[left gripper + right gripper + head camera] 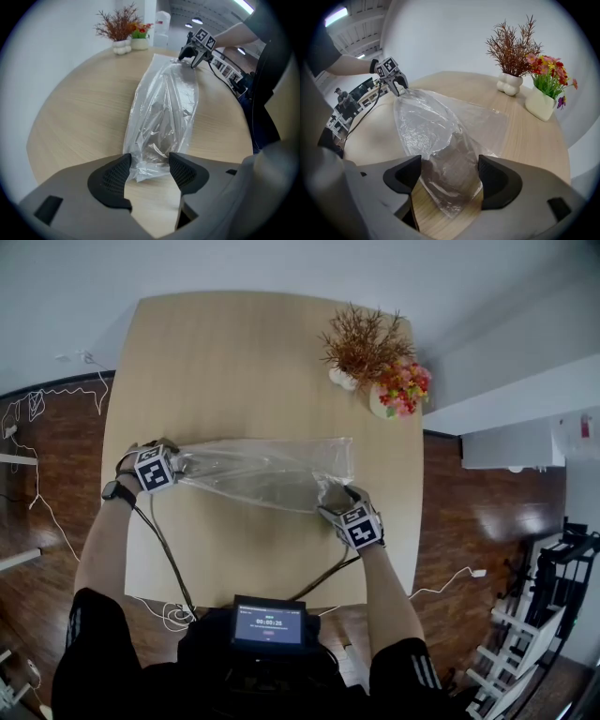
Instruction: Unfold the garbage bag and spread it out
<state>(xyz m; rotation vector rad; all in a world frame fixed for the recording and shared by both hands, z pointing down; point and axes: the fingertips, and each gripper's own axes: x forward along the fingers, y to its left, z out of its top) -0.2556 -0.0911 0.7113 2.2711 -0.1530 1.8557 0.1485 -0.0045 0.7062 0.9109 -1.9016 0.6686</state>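
Observation:
A clear, crumpled garbage bag (262, 474) lies stretched lengthwise across the wooden table (234, 343), between my two grippers. My left gripper (178, 463) is at the bag's left end. In the left gripper view its jaws (150, 171) stand wide apart, and the bunched end of the bag (161, 108) lies loose between the pads. My right gripper (330, 502) is at the bag's right end. In the right gripper view its jaws (449, 173) are also spread wide, with the bag (426, 126) running between them and over the table edge side.
A white vase of dried brown twigs (345, 379) and a white pot of pink and red flowers (398, 390) stand at the table's far right corner. A small screen (269, 624) sits at my chest. Cables trail from both grippers across the near table edge.

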